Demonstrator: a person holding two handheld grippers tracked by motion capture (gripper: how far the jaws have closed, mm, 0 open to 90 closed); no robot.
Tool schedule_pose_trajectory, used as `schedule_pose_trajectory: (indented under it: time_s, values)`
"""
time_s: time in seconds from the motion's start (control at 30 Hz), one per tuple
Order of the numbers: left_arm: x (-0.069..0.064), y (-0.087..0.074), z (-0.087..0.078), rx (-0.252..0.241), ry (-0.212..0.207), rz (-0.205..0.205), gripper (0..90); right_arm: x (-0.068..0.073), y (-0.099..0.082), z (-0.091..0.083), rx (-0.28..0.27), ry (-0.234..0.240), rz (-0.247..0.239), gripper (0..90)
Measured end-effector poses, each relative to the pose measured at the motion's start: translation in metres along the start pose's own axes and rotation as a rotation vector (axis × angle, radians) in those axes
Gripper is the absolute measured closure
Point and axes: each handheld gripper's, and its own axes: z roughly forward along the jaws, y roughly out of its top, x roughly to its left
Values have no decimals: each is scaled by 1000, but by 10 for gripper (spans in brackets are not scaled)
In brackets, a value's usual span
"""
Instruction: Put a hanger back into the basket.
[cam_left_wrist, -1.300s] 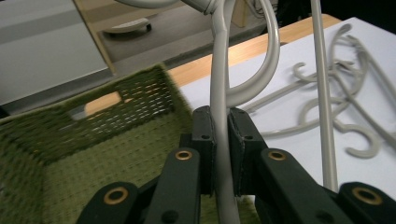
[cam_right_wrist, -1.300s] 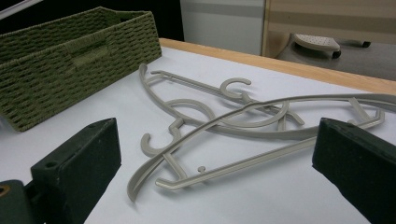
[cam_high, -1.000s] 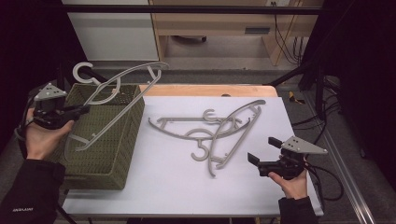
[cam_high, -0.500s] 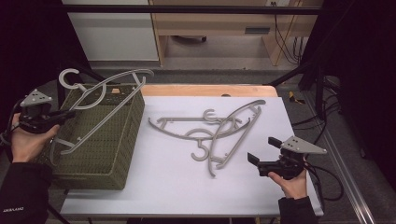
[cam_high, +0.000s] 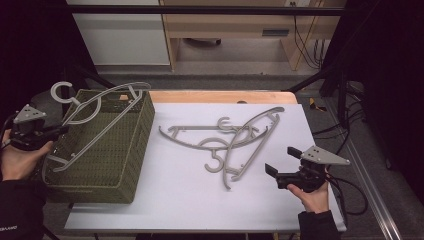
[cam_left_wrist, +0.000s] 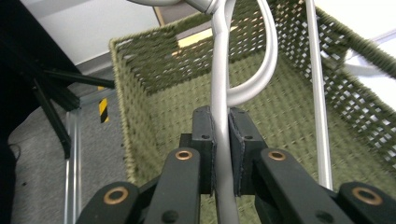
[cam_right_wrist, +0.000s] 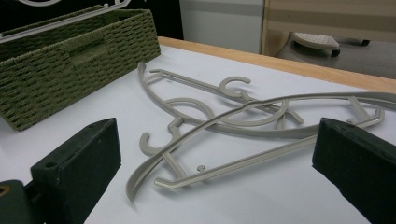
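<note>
Left gripper (cam_left_wrist: 222, 154) clamped on grey hanger (cam_high: 95, 107), thin bar between pads, hanger tilted over green woven basket (cam_high: 125, 165). Judgement: light, stiff, smooth plastic, may swivel in pinch; grip near neck better. Right gripper (cam_high: 280, 172) wide, empty, near two overlapping hangers (cam_high: 225, 142) on white table (cam_high: 175, 195). No legible writing.

Grey hangers: 3 — 1 over the green woven basket (cam_high: 107, 165), grey hanger (cam_high: 95, 107); 2 crossed on the white table (cam_high: 170, 200), hanger pair (cam_high: 227, 142) | Green woven baskets: 1 | Handheld two-jaw grippers: 2 — left gripper (cam_high: 62, 131), right gripper (cam_high: 280, 162) | Tables: 1
</note>
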Motion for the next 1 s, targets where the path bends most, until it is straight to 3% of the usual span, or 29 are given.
schedule_pose_trajectory:
  time_s: [0.2,0.37,0.47,0.63,1.0]
  values:
    - [8,-7,-1,-19,4,-24,820,0,0,0,0,1,-5,13]
    - [6,-6,3,9,30,10,820,-1,0,0,5,0,-8,13]
    - [7,-9,7,41,47,33,820,0,0,1,5,-2,-4,13]
    - [6,-15,14,66,50,36,820,-1,0,0,5,0,-8,13]
    - [-13,-27,42,171,60,42,818,0,-1,1,5,0,-1,13]
